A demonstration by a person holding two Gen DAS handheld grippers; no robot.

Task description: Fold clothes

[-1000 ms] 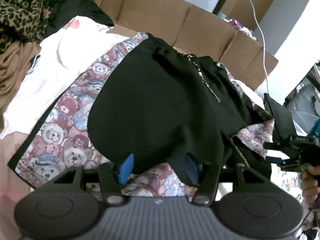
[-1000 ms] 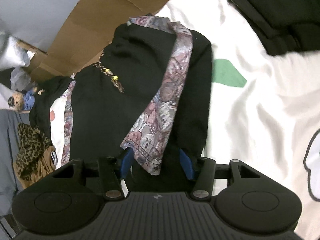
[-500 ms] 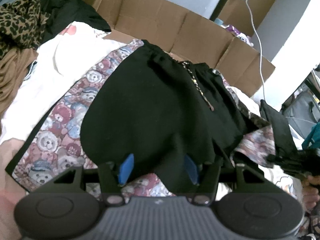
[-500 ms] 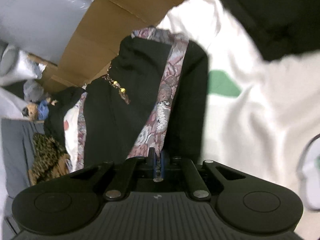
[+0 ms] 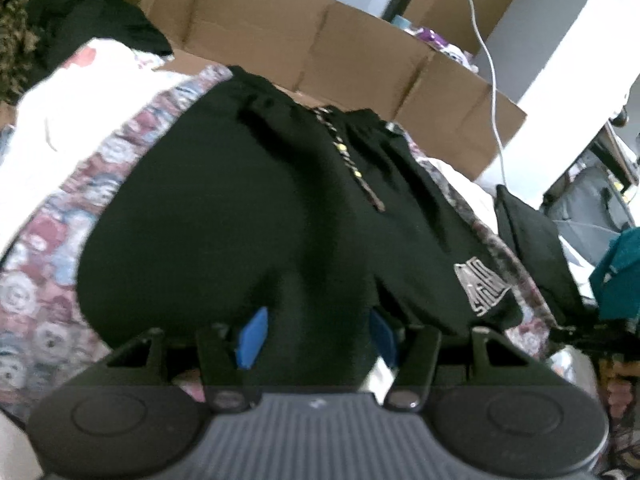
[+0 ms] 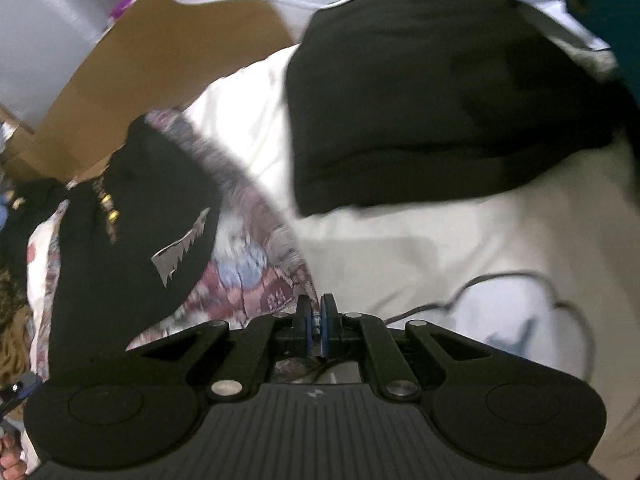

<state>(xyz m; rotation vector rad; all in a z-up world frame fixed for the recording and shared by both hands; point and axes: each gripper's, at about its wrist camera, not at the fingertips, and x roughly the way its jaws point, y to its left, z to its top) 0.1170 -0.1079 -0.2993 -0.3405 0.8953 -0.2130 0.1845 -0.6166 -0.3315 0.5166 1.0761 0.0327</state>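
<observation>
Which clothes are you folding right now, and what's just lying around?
In the job:
- black shorts
- teddy-bear cloth, pinched in the right gripper
- left gripper, around the shorts' hem

Just lying about:
- folded black garment
- white shirt
- cardboard boxes
- white cable
- leopard-print cloth

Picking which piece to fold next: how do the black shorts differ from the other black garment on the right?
The shorts lie spread out; the other garment is a thick, layered bundle. The shorts show a drawstring and a pale logo; the bundle looks plain. The shorts lie on the print cloth, the bundle on the white sheet. Both are black.
</observation>
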